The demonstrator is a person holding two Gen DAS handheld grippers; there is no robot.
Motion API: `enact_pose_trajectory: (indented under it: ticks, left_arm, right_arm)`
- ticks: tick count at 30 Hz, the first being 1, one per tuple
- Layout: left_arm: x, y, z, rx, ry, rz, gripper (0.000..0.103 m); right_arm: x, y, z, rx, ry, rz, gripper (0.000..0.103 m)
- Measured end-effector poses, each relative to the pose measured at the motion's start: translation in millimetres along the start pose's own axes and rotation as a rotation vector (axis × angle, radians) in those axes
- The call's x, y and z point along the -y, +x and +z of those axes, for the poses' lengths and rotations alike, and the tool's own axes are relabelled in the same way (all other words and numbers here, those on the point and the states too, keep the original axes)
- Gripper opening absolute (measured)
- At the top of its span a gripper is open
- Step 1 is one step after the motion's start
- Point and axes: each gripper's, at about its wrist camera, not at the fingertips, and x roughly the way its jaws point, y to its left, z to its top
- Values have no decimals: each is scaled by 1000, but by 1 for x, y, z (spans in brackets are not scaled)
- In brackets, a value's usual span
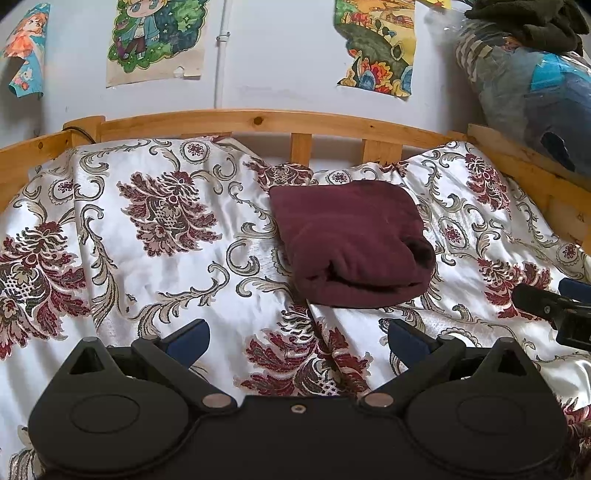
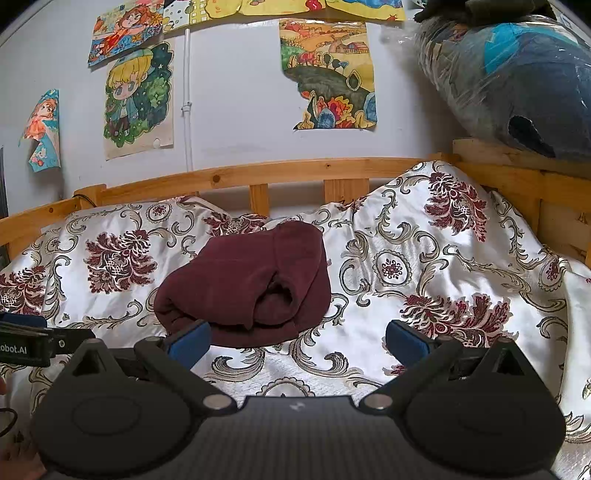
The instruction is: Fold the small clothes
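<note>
A folded maroon garment (image 1: 351,243) is being left on the bed (image 1: 155,280); the left gripper (image 1: 299,341) and right gripper (image 2: 297,341) are being held released, empty.

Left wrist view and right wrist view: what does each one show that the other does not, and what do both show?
Only the left wrist view shows the right gripper, at its right edge, and a dark green cloth in full on the wrapped bundle.

Only the right wrist view shows the left gripper, at its left edge, and a yellow poster along the top of the wall.

Both show the folded maroon garment on the floral bedspread, the wooden rail and open jaws.
</note>
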Motion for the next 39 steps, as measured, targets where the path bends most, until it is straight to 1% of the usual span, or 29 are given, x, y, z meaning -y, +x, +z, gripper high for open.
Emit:
enact_pose_trajectory:
  ticks: [39]
  left_arm:
    - [0,0,-1,-3,2,-3,102]
  right_arm:
    - [-1,1,-2,-4,3,-1,103]
